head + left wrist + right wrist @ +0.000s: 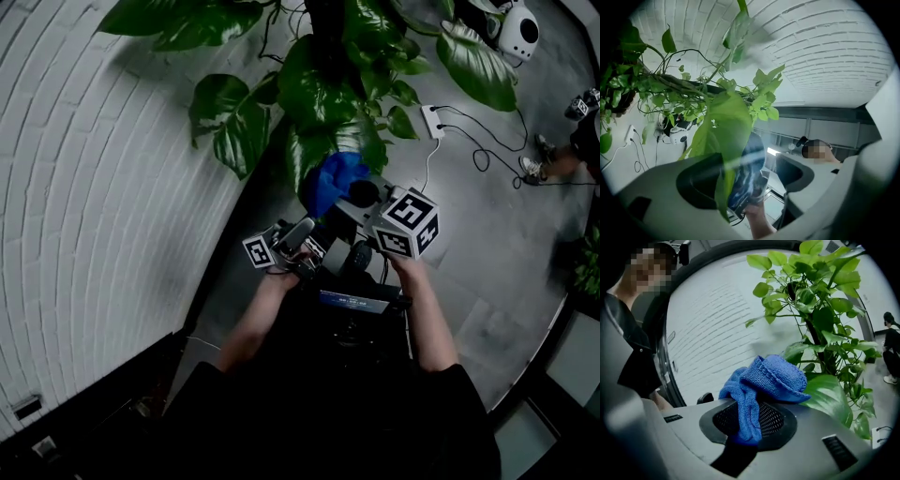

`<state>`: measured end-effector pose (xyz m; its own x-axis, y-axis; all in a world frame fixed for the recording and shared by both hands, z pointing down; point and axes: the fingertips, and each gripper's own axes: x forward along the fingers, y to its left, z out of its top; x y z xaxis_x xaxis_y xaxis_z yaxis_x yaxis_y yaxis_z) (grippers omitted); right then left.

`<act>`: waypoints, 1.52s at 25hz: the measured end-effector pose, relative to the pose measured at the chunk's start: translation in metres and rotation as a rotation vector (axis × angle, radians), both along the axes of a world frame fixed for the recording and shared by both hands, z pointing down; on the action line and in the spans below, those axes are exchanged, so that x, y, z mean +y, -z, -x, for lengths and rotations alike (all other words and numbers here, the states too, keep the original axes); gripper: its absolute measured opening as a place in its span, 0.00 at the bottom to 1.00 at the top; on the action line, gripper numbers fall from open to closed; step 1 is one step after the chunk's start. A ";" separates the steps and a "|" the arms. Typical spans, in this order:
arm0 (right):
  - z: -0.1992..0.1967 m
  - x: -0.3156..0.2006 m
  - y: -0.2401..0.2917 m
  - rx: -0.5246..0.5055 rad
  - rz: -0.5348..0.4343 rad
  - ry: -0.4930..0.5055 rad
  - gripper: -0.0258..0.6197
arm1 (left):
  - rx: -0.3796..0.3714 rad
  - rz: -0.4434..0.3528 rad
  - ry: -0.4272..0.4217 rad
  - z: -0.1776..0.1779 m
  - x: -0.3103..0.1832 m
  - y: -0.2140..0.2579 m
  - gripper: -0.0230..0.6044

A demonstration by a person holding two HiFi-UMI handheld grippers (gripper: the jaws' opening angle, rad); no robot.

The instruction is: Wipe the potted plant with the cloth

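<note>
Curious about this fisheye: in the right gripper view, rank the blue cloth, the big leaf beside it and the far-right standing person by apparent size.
1. blue cloth, nearest the camera
2. big leaf
3. standing person, far off, so tiny

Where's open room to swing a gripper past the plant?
Free: grey floor right of the right gripper, below the power strip and cables. Tight: between plant and brick wall, and around the cloth under the foliage.

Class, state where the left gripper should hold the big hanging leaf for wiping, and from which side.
Probably the leaf by its narrow lower half, coming up from below: it hangs tip-down between the left gripper's open jaws, and stems crowd its top.
</note>
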<state>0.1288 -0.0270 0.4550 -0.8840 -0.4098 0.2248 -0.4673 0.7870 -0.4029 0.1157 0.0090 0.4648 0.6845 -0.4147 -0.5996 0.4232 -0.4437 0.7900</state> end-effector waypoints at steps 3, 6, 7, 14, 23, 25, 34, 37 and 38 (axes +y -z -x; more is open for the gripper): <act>0.003 0.021 -0.005 0.014 0.006 0.053 0.21 | -0.006 0.007 0.003 -0.001 -0.001 0.000 0.64; -0.001 0.043 -0.013 0.025 0.020 0.087 0.21 | 0.008 0.020 0.010 0.000 -0.003 0.001 0.64; -0.004 0.050 -0.016 0.027 0.027 0.089 0.21 | 0.014 0.022 0.010 -0.001 -0.004 0.001 0.64; -0.030 0.077 -0.040 0.040 0.080 0.073 0.21 | 0.048 0.023 0.010 -0.009 -0.006 0.010 0.64; -0.079 0.107 -0.080 0.036 0.193 0.025 0.21 | 0.022 0.033 0.048 -0.018 -0.006 0.000 0.64; -0.104 0.107 -0.078 0.001 0.208 -0.019 0.21 | 0.003 0.042 0.051 -0.021 -0.003 -0.009 0.64; -0.183 0.084 -0.006 -0.217 0.082 -0.144 0.21 | -0.160 0.061 0.040 -0.043 0.027 -0.048 0.64; -0.169 0.071 0.009 -0.180 0.018 -0.117 0.21 | -0.118 0.057 0.058 -0.042 0.027 -0.042 0.64; -0.160 0.065 0.013 -0.164 -0.004 -0.104 0.21 | -0.087 0.052 0.059 -0.041 0.027 -0.035 0.64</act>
<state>0.2884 0.0382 0.4417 -0.8615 -0.5016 0.0792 -0.4744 0.7394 -0.4778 0.1566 0.0362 0.4998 0.7064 -0.4847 -0.5158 0.3265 -0.4234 0.8450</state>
